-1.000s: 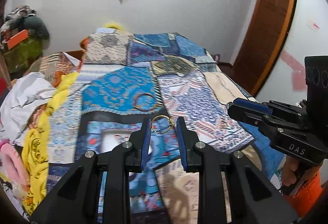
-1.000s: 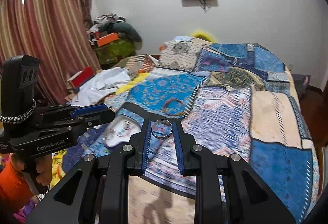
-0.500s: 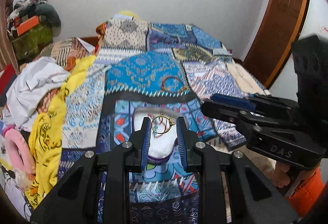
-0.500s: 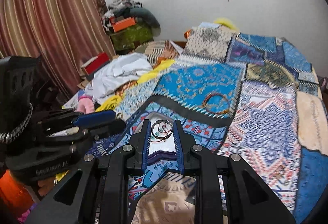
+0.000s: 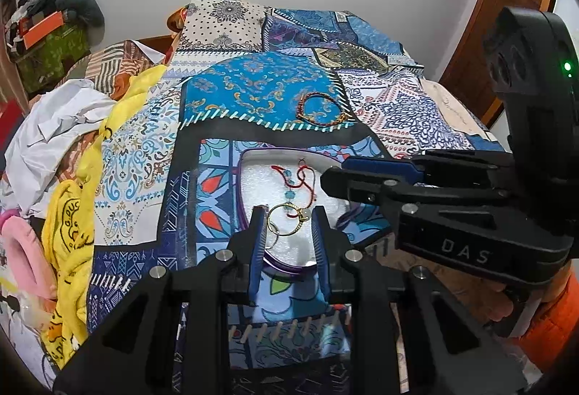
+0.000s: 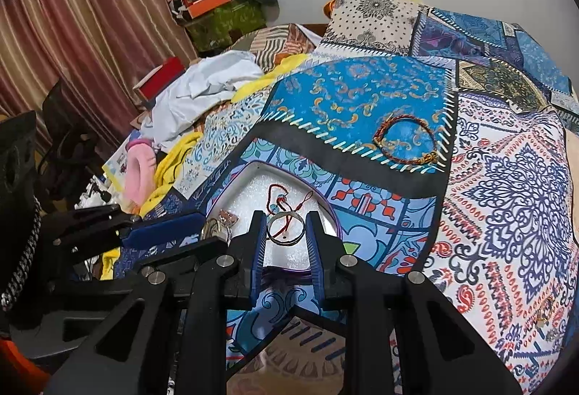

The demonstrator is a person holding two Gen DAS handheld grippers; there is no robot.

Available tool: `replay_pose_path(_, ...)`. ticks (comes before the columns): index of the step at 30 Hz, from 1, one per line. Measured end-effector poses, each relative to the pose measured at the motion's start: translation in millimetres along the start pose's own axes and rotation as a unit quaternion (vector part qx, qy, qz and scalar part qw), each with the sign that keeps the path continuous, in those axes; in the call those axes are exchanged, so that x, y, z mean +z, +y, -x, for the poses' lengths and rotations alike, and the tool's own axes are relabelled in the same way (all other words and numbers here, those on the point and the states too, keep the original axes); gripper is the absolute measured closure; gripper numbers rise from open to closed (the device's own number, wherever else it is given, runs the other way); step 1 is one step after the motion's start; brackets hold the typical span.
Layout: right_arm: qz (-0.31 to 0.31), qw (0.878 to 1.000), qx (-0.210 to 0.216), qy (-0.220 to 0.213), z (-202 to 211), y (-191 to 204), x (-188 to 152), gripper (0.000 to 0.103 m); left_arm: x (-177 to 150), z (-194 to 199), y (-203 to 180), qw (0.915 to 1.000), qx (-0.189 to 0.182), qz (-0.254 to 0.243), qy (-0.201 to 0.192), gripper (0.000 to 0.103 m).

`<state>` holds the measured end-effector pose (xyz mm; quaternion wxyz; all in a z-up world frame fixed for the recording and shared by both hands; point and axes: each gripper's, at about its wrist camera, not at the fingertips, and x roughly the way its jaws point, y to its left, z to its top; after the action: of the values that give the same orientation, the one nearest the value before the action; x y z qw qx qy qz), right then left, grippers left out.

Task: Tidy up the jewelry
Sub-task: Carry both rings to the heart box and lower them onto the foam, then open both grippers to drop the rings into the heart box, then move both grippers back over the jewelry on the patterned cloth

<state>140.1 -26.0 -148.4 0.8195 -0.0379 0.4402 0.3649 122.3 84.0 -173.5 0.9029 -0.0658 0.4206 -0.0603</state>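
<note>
My left tongs (image 5: 287,223) are closed narrow on a gold ring (image 5: 288,222), low centre of the left view, over the white-lined tray (image 5: 253,178) on the bed. My right tongs (image 6: 286,226) pinch a silver ring (image 6: 286,228) above that tray, lower centre of the right view. A red cord bracelet (image 5: 295,178) lies in the tray. A braided bangle (image 6: 405,141) sits on the quilt (image 6: 506,196), upper right of the tray.

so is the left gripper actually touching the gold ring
Touching. The left wrist view shows the gold ring pinched between the left gripper's blue pads, both pressing its rim, held above the white tray.
</note>
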Motion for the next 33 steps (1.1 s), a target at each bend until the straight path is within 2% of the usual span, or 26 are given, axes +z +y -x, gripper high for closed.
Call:
replay_pose_path(16, 0.014, 1.000, -0.015, -0.010, 8.0, 7.5, 4.6, 0.080, 2.2, 7.3, 2.6, 1.0000, 0.002, 0.007, -0.003, 0.079)
replay_pose_path(27, 0.014, 0.997, -0.047, -0.062, 62.6, -0.7, 1.1, 0.080, 14.8, 34.6, -5.1, 0.9992, 0.020, 0.006, -0.033, 0.079)
replay_pose_path(33, -0.006, 0.993, -0.081, -0.084, 100.7, -27.2, -12.8, 0.080, 27.6, 37.7, -29.9, 0.9990, 0.006, -0.003, -0.045, 0.079)
